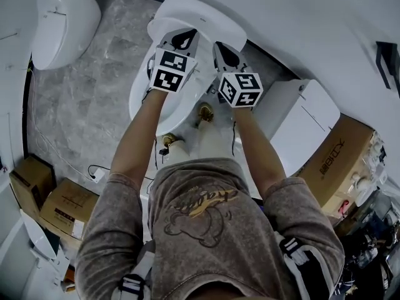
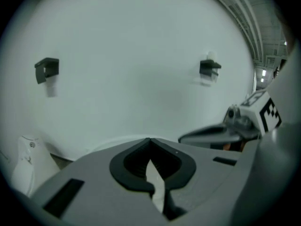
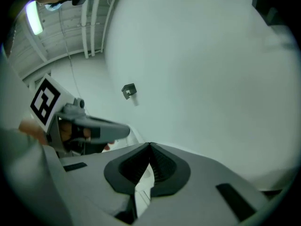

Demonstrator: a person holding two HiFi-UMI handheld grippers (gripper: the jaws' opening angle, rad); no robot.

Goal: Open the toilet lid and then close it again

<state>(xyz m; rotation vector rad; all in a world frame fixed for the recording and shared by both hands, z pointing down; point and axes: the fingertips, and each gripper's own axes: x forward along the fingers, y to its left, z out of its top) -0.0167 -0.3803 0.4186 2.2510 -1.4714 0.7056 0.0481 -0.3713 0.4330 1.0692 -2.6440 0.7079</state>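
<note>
White lid [image 1: 194,14] seems raised; my left gripper [image 1: 183,37] and right gripper [image 1: 225,50] sit beside it, jaws pressed together. Unheld, it could slam.

Toilet [image 1: 187,11] against wall [image 1: 300,17], second toilet [image 1: 62,20] left, carton [image 1: 337,158] right

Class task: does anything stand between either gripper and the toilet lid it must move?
Nothing visible does. In the head view the left gripper and right gripper sit directly over the white toilet lid, jaws closed, with no object between.
</note>
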